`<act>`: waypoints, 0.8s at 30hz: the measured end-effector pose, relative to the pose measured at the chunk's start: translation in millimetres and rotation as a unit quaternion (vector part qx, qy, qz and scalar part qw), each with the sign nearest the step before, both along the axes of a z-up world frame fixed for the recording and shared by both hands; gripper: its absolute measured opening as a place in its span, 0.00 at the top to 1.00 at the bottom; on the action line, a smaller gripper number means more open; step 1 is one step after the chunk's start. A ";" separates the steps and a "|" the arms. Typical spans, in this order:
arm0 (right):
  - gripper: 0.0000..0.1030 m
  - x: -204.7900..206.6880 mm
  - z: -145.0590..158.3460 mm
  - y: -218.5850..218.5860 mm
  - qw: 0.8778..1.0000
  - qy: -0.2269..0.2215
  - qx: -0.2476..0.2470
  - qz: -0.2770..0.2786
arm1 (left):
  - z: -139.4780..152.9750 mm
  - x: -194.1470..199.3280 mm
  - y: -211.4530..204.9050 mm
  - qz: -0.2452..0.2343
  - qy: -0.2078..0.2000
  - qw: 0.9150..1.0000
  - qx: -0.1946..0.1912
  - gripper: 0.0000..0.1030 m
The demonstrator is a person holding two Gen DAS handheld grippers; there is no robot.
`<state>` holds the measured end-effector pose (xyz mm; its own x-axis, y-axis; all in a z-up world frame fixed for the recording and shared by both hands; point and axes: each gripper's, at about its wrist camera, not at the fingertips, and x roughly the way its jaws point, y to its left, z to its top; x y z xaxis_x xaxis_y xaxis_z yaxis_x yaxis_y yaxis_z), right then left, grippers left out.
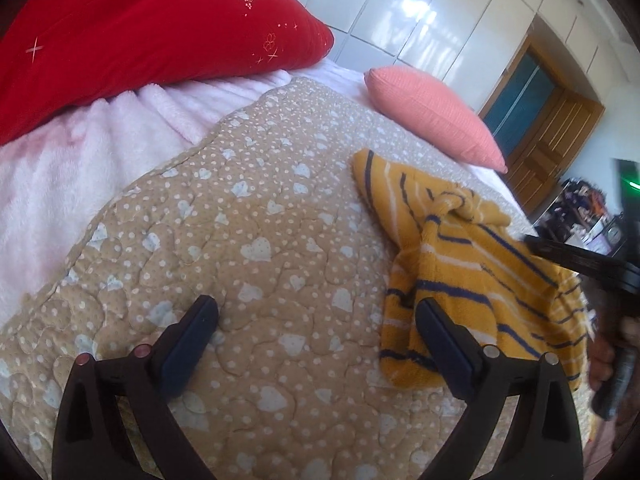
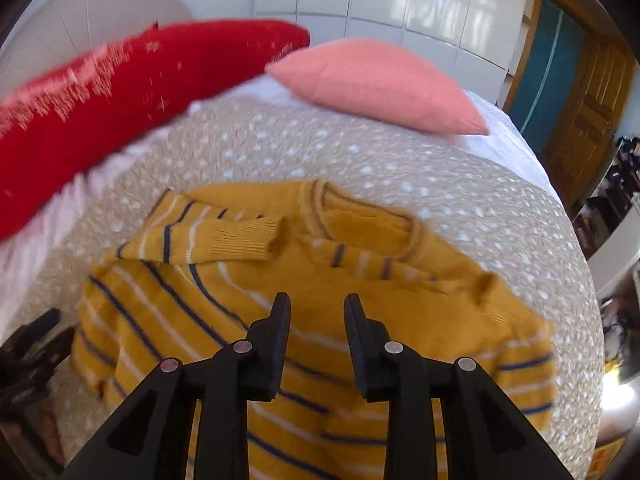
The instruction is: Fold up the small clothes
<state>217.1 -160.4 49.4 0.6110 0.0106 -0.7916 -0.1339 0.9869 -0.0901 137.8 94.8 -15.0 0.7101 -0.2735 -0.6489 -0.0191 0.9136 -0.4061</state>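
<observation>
Lying rumpled on beige quilt [image 2: 400, 168]: yellow striped sweater [image 2: 304, 280], one sleeve folded across chest. Hovering alongside, spread wide, holding nothing: left gripper [image 1: 316, 312]. Hovering above, narrowly parted, seemingly empty (blurred): right gripper [image 2: 316, 304].

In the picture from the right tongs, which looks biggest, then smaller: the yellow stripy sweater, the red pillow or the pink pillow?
1. Yellow striped sweater, though it lies nearest the camera.
2. Red pillow, partly cut off.
3. Pink pillow.
</observation>
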 end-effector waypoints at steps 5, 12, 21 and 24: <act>0.71 44.5 -26.3 47.9 1.000 0.026 -0.010 -0.011 | -0.3 -2.0 4.3 -0.003 -0.012 1.000 -0.022 0.04; 0.71 52.4 -44.9 138.1 0.994 0.019 -0.089 0.063 | -0.8 -3.6 7.8 -0.008 -0.018 0.999 -0.039 0.03; 0.46 -1.6 12.0 58.4 0.997 -0.077 0.007 0.020 | -2.0 -3.0 8.9 -0.008 -0.017 0.999 -0.037 0.02; 0.46 -17.2 -4.2 20.9 0.999 -0.047 0.021 0.004 | -2.0 -2.1 7.4 -0.007 -0.017 0.999 -0.035 0.02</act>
<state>199.9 -139.4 45.1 0.6825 0.0480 -0.7293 -0.1348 0.9890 -0.0611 135.7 102.3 -17.1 0.7267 -0.3271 -0.6041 0.0084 0.8835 -0.4683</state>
